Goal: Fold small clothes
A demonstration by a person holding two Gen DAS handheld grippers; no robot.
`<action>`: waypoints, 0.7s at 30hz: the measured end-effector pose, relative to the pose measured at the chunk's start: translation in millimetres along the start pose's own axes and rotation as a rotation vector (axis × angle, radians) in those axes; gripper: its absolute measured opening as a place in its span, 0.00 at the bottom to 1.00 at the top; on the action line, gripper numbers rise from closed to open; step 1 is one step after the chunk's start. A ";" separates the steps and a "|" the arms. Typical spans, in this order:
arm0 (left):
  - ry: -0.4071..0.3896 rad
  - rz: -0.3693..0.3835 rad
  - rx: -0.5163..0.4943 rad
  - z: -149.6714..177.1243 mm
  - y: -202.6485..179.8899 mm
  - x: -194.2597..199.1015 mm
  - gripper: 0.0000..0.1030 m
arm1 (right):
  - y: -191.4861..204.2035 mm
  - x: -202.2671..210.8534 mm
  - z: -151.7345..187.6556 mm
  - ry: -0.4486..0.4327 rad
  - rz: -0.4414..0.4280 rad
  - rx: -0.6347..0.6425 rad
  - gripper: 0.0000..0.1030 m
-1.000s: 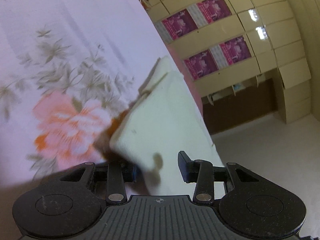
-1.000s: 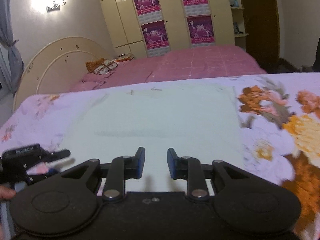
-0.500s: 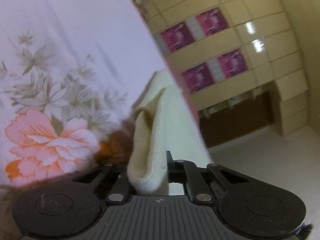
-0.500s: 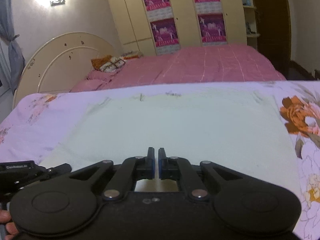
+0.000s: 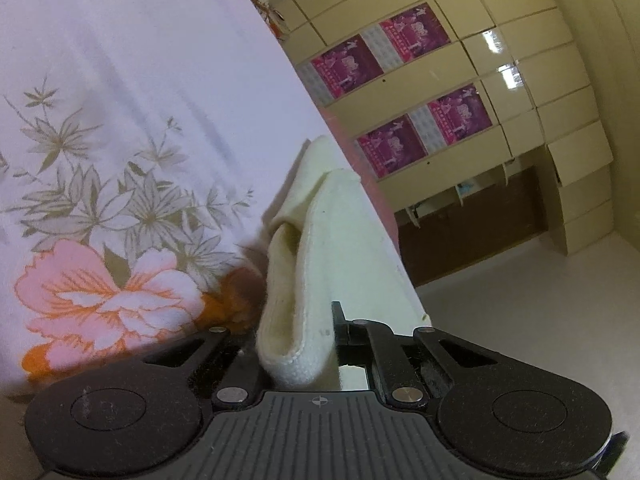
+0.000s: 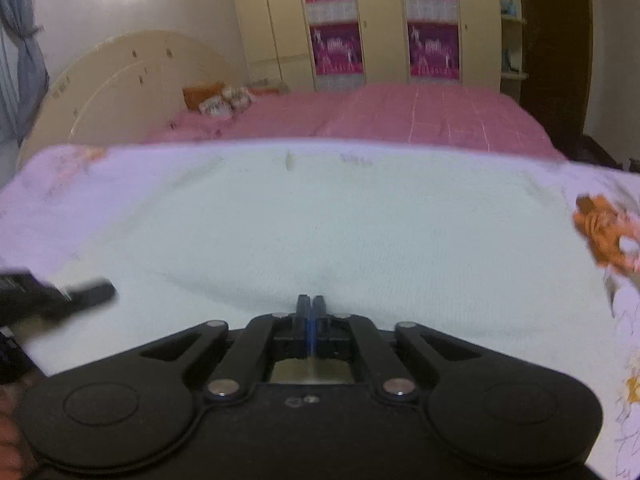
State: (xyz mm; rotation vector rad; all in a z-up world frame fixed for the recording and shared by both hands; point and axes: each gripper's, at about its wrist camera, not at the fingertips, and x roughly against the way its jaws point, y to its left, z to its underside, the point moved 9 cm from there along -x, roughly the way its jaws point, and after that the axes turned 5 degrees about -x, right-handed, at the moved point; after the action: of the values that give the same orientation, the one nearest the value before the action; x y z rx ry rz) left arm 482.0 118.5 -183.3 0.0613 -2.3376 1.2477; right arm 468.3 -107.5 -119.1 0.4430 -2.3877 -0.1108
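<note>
You now have both grippers closed on the near edge of the cream cloth (image 6: 320, 220), where a second ago both sets of jaws stood apart over it. Your left gripper (image 5: 298, 344) is clenched on a bunched fold of the cloth (image 5: 304, 280), which rises between its fingers as a thick doubled lip, and the cloth's corner has lifted off the floral bedsheet (image 5: 120, 140) compared with half a second ago. Your right gripper (image 6: 310, 310) has its jaws pressed together at the cloth's near hem; the fabric puckers toward them, so they seem to pinch it, though the view is blurred and the cloth between the pads is hard to make out. The rest of the cloth lies flat and spread on the sheet, its far edge running along the side nearest the pink bed (image 6: 400, 120) (the left gripper shows as a dark smear at the left of the right wrist view). To my eye this means the grasp step is done and the first fold can begin: lifting both corners together and carrying them to the far edge. Keep the two grips level, since the left one holds far more fabric than the right and the fold could skew.
</note>
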 end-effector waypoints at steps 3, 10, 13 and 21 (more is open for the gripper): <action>-0.001 0.000 -0.010 0.4 -2.1 1.6 0.06 | 1.9 -3.4 -4.3 -0.006 -0.023 -0.022 0.03; 0.009 0.033 -0.198 -9.7 -58.7 13.6 0.06 | -11.8 -22.0 4.2 0.047 -0.040 -0.073 0.00; 0.040 0.074 -0.321 -9.9 -109.1 10.8 0.06 | -16.8 -19.0 2.4 0.048 -0.073 -0.125 0.00; 0.243 0.130 -0.637 59.3 -218.1 -37.4 0.07 | -126.0 54.8 -17.7 -0.124 -0.106 -0.554 0.19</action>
State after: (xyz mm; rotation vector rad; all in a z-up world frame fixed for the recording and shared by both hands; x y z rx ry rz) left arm 548.3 -62.3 -59.2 -0.4330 -2.4307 0.4768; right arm 477.5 -243.8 -96.3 0.2997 -2.3200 -0.8436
